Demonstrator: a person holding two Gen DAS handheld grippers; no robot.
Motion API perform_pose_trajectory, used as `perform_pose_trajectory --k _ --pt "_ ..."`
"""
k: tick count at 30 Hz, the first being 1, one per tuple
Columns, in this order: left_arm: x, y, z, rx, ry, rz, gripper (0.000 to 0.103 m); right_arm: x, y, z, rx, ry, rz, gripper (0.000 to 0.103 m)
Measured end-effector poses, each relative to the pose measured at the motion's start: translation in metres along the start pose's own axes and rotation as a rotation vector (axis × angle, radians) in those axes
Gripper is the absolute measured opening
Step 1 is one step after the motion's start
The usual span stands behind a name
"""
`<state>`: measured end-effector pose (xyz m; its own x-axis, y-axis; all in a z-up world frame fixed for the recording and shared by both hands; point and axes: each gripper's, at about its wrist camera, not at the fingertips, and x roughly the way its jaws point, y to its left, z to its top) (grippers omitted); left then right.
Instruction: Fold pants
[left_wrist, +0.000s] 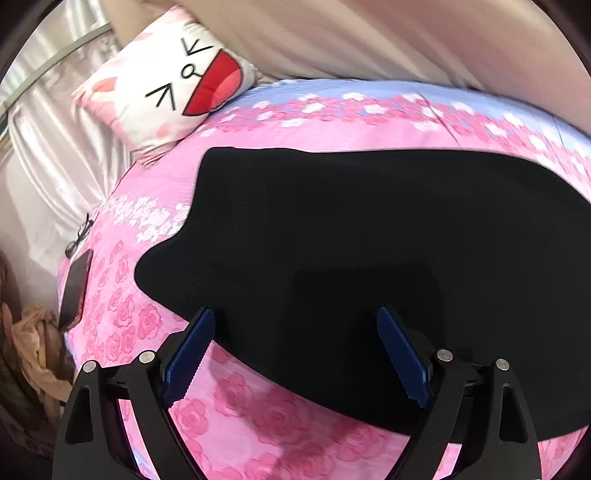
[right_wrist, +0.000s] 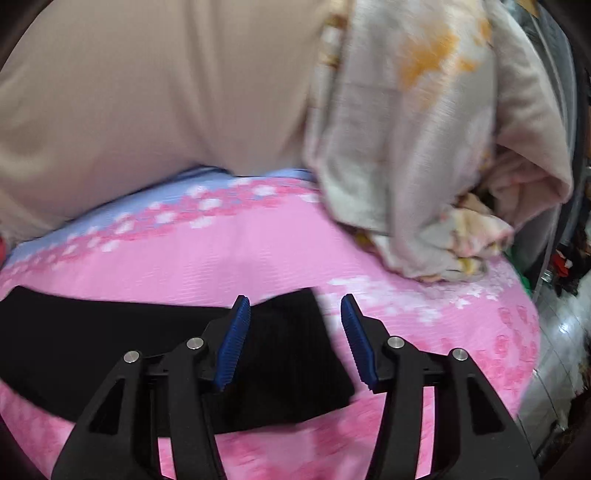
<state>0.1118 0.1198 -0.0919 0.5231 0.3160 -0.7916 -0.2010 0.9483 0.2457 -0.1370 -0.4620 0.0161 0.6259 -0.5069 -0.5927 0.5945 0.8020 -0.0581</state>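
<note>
Pointing down: left hand-held gripper (left_wrist: 295, 354), jaws wide apart, nothing between, over black pants (left_wrist: 369, 258) lying flat on the pink bed (left_wrist: 122, 229).
Right hand-held gripper (right_wrist: 295, 341): jaws apart above the pants' end, gripping nothing.
Left view only: cartoon pillow (left_wrist: 166, 85).
Right view only: crumpled blanket (right_wrist: 424, 147).

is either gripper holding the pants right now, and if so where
Nothing is held. The left gripper and right gripper both stand open above the black pants, which lie flat on the pink bedspread.

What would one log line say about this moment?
task: fold pants | black pants: flat on pink bedsheet | left gripper: open, empty | right gripper: open over pants' end, empty
</note>
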Motion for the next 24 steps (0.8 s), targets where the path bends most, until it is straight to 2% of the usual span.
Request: perform_pose_trajectory --k 2,3,6,8,10,12,14,18,19,21,22,24 --pt "0.011 0.006 -0.001 0.001 0.024 0.012 0.089 0.012 0.029 -0.015 -0.066 0.071 0.027 0.049" --pt "0.016 0.008 -0.003 0.008 0.029 0.007 0.095 0.028 0.036 -0.029 -0.077 0.14 0.029 0.049" --pt "0.013 0.021 -0.007 -0.002 0.03 -0.025 0.098 0.042 0.028 -0.052 -0.016 0.219 -0.002 0.049" --pt "0.008 0.034 -0.011 -0.008 0.029 -0.016 0.097 0.021 0.011 -0.055 0.075 0.164 0.008 0.049" --pt "0.002 0.048 -0.013 -0.024 0.015 0.027 0.097 -0.006 -0.013 -0.055 0.179 0.096 -0.005 0.051" --pt "-0.007 0.057 -0.011 -0.05 -0.023 0.045 0.097 -0.021 -0.036 -0.056 0.276 0.056 -0.017 0.056" --pt "-0.017 0.058 -0.007 -0.072 -0.057 0.017 0.097 -0.027 -0.061 -0.056 0.355 0.046 -0.048 0.057" --pt "-0.04 0.026 0.004 -0.033 -0.121 -0.078 0.097 -0.015 -0.065 -0.046 0.347 0.049 -0.045 0.056" --pt "-0.045 0.014 0.005 -0.011 -0.13 -0.099 0.097 -0.003 -0.062 -0.042 0.32 0.082 -0.052 0.054" --pt "-0.054 -0.013 0.006 0.041 -0.144 -0.137 0.097 0.023 -0.061 -0.041 0.282 0.162 -0.09 0.013" --pt "-0.058 -0.023 0.005 0.063 -0.15 -0.146 0.097 0.027 -0.057 -0.038 0.256 0.158 -0.12 0.01" --pt "-0.069 -0.04 0.002 0.093 -0.168 -0.154 0.097 0.011 -0.05 -0.023 0.193 0.04 -0.114 0.01"
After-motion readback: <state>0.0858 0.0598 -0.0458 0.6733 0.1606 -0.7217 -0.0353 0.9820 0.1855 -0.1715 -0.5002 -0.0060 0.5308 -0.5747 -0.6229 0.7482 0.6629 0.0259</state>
